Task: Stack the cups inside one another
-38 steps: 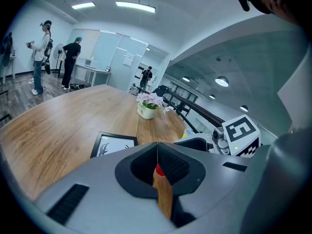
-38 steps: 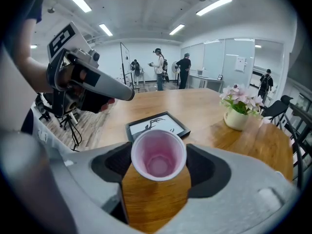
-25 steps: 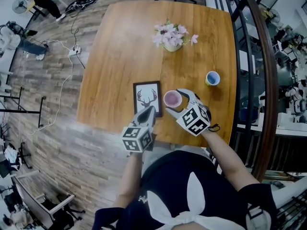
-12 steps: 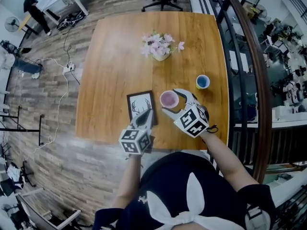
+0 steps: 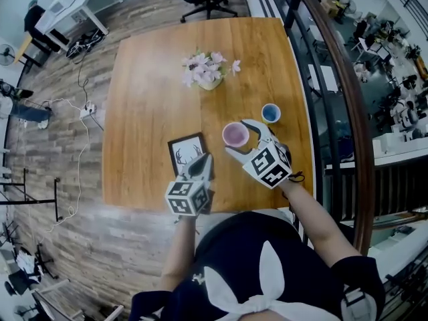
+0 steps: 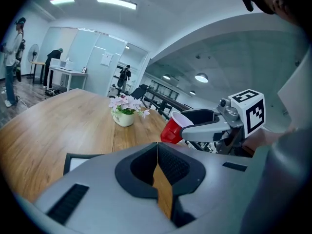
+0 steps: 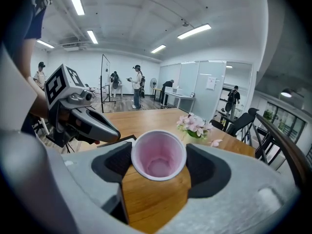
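A red cup (image 5: 235,134) with a pale pink inside sits upright between the jaws of my right gripper (image 5: 238,138), which is shut on it. The right gripper view looks down into the cup (image 7: 158,155), with a pad pressed on each side. In the left gripper view the same cup (image 6: 171,128) shows its red wall. A blue cup (image 5: 271,113) stands on the wooden table (image 5: 147,99), just right of and beyond the red one. My left gripper (image 5: 203,160) hovers over the table's near edge, shut and holding nothing, its jaws meeting in the left gripper view (image 6: 157,149).
A framed deer picture (image 5: 187,154) lies flat beside the left gripper. A pot of pink flowers (image 5: 202,71) stands at the table's middle back. A dark railing (image 5: 348,112) runs along the table's right side. People stand far off in the room.
My right gripper has carried the red cup to the right, closer to the blue cup. The left gripper has stayed near the picture frame, still shut.
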`<state>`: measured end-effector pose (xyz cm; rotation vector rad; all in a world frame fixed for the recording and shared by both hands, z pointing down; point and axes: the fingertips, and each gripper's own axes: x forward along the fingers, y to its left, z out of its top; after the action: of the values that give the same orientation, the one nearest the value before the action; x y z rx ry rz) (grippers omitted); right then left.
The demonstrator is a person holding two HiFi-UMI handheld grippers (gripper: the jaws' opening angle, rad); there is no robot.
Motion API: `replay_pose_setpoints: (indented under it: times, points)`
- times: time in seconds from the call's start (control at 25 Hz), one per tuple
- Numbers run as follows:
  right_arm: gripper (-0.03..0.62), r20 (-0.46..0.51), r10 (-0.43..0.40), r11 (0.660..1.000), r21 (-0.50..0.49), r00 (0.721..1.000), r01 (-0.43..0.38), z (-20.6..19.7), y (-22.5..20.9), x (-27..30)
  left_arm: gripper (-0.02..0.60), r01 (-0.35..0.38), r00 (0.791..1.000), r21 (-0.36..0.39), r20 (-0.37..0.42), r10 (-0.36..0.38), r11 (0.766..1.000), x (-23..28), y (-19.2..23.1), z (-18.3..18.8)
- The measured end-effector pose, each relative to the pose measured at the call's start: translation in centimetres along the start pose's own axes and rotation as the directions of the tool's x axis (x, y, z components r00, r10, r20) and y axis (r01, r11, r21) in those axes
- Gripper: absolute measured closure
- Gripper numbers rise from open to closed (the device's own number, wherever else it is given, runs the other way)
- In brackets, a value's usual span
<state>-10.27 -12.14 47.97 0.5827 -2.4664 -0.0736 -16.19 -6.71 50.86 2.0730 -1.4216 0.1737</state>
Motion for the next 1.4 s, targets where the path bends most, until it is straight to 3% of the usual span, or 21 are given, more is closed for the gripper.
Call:
replay_pose_setpoints:
  times: [0.28,0.88,1.4]
  points:
    - [0.249,-0.007,-0.076,0.996,0.037,0.997,0.076,-1.2,-3.7,-1.9,0.561,0.049,0.999,-0.005,-0.013,-0.049,0.999,1.6,-1.6,0.1]
    - [0.249,-0.018,-0.252,0.957,0.142,0.967,0.252,-3.9,-12.7,-6.3,0.561,0.08,0.995,0.072,-0.06,-0.076,0.994,3.7,-3.0,0.0]
    - [0.249,-0.037,-0.274,0.945,0.175,0.961,0.276,-5.4,-14.3,-6.4,0.561,0.098,0.991,0.077,-0.098,-0.09,0.992,4.4,-3.3,-0.9]
